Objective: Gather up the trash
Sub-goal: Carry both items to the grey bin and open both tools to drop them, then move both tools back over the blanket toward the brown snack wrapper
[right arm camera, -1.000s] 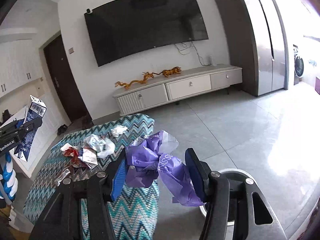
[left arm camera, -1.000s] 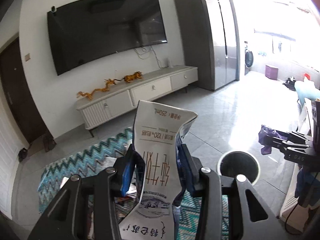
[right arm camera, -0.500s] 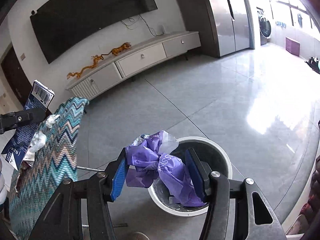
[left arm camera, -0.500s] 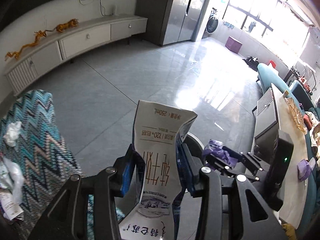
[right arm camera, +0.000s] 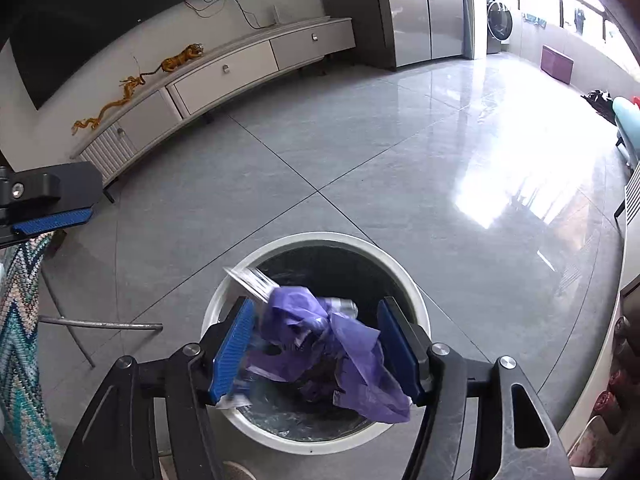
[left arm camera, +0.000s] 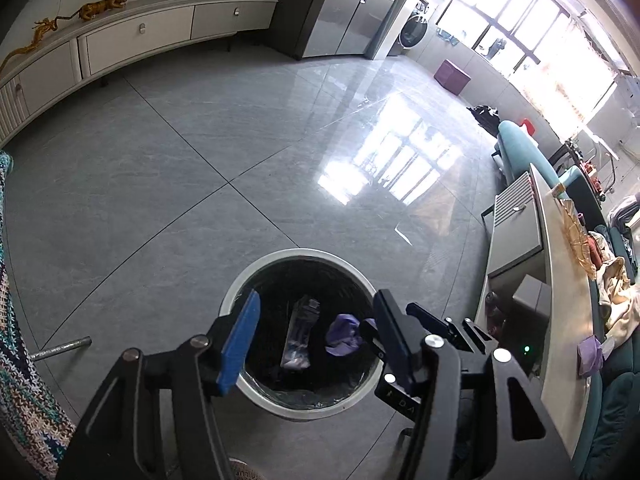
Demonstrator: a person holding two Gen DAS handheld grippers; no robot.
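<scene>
A round white bin point(left arm camera: 300, 253) with a dark liner stands on the grey floor right below both grippers. My left gripper point(left arm camera: 316, 300) hangs over it, its jaws opening with nothing between them. The white milk carton point(left arm camera: 298, 334) is inside the bin's mouth. My right gripper point(right arm camera: 318, 308) is also over the bin point(right arm camera: 320, 238), jaws opening. The crumpled purple plastic bag point(right arm camera: 320, 336) sags loose between its blue pads point(right arm camera: 234, 348). A blurred pale streak point(right arm camera: 250, 278) crosses the bin's left rim. The left gripper's pad point(right arm camera: 52, 216) shows at the left edge.
A zigzag-patterned cloth point(left arm camera: 16, 360) lies close on the left, with a metal bar point(left arm camera: 60, 348) beside it. A low table point(left arm camera: 560, 280) with clutter stands to the right. The long white TV cabinet point(left arm camera: 140, 40) runs along the far wall.
Both grippers swung from the cloth side and came down over the bin. The left jaws spread and let the carton drop. The right jaws widened and the purple bag slackened.
</scene>
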